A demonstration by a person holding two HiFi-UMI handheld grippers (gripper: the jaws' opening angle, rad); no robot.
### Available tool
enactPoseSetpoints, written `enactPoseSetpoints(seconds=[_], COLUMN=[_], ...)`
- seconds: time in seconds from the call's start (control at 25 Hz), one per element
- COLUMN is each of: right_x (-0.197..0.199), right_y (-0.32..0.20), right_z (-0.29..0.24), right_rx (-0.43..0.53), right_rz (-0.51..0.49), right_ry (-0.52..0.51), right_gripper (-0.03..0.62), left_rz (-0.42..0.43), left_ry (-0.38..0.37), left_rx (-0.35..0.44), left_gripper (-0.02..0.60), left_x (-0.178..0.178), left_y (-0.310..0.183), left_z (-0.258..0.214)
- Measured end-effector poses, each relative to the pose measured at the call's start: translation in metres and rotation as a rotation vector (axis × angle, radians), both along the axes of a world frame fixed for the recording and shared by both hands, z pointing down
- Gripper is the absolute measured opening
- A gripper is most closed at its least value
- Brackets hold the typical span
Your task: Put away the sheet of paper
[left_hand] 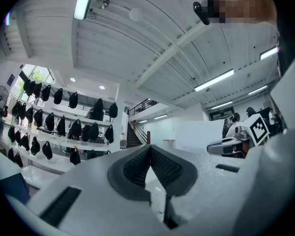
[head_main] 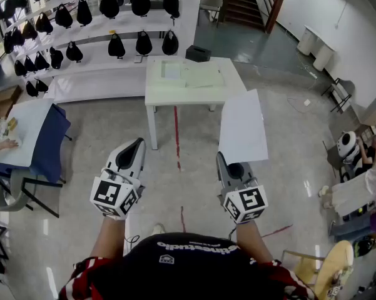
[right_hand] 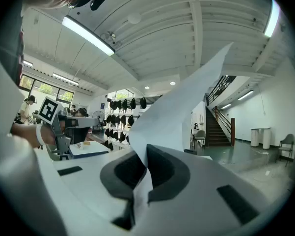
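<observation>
— Sheet of paper (head_main: 243, 127): where?
— Clamped at its lower edge between the right gripper's (head_main: 230, 162) fingers (right_hand: 164, 173), rising toward one o'clock. Left gripper's (head_main: 135, 147) fingers pressed together, empty; desk (head_main: 175, 95) at twelve.

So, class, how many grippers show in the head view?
2. The left gripper is at lower left, shut and empty; the right gripper is at lower right, shut on the sheet of paper.

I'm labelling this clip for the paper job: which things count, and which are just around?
Job: sheet of paper, pinched in the shut right gripper; left gripper, shut and empty; perhaps the white table ahead.
Just around: black bags; black box; blue-draped table.
</observation>
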State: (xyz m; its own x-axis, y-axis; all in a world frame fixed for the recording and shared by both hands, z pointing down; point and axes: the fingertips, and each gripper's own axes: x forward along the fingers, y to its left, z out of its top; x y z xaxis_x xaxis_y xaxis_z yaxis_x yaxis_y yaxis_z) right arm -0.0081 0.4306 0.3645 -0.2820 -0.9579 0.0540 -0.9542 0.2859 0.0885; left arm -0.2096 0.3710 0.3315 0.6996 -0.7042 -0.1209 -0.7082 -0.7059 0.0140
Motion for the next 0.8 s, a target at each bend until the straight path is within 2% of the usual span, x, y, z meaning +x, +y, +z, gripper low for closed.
enactPoseSetpoints(seconds=[0.56,0.8], right_x=[-0.010,-0.017], right_y=[-0.007,-0.011], right_z=[-0.001,-0.009], right_rx=[-0.010,0.020], right_rz=[0.003,-0.008], right_ry=[0.012,-0.005], right_gripper=[0.003,0.003], left_rz=[0.018,0.020], left_ry=[0.003,0.013], left_rx=[-0.001,-0.007], left_gripper=[0.005,0.005], left_x=[-0.003,-0.008], left_y=[-0.009,-0.014], left_z=[0.001,0.000])
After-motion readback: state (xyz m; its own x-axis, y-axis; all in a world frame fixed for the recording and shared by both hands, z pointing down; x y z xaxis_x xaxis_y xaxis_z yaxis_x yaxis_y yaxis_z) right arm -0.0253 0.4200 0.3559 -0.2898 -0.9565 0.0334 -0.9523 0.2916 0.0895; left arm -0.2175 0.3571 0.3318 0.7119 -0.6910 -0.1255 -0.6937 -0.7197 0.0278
